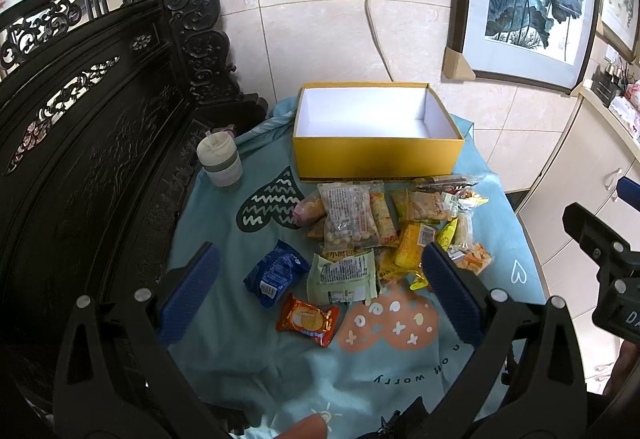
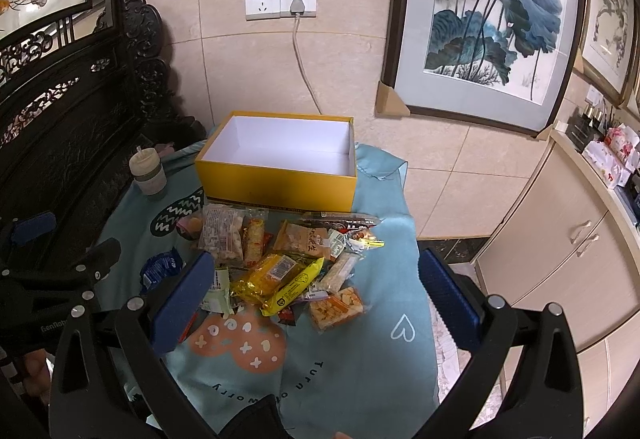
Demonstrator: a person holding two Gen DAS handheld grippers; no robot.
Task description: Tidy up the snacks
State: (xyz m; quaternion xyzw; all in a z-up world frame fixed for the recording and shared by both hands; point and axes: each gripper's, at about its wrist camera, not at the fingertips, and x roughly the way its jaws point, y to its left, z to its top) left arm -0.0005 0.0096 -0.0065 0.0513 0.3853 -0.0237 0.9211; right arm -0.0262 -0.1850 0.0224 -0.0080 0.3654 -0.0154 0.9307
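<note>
On the table (image 1: 224,355), which a pale blue printed cloth (image 2: 360,351) covers, the snacks (image 1: 384,235) lie in one loose heap just in front of the yellow box (image 1: 376,155). The box is open on top, white inside, and nothing is in it yet. Both grippers hang above the near edge of the cloth: the left gripper (image 1: 320,291) has its jaws spread wide and holds nothing, and the right gripper (image 2: 316,303) is the same.

I think the main risk is the overlapping. The packets are thin plastic film, glossy and slippery, and many lie partly on each other, so a closing gripper may catch two at once or pinch only a crimped edge, which can slide out. The blue packet (image 1: 276,271), the pale green packet (image 1: 344,275) and the red packet (image 1: 308,319) lie more apart at the near side, so they look easier to take first. The soft cloth may wrinkle under a low finger and drag packets with it. The cup (image 1: 220,163) with a lid stands well apart at the left. The box is stiff cardboard with straight walls; a push on its front wall would probably shift it on the cloth.
</note>
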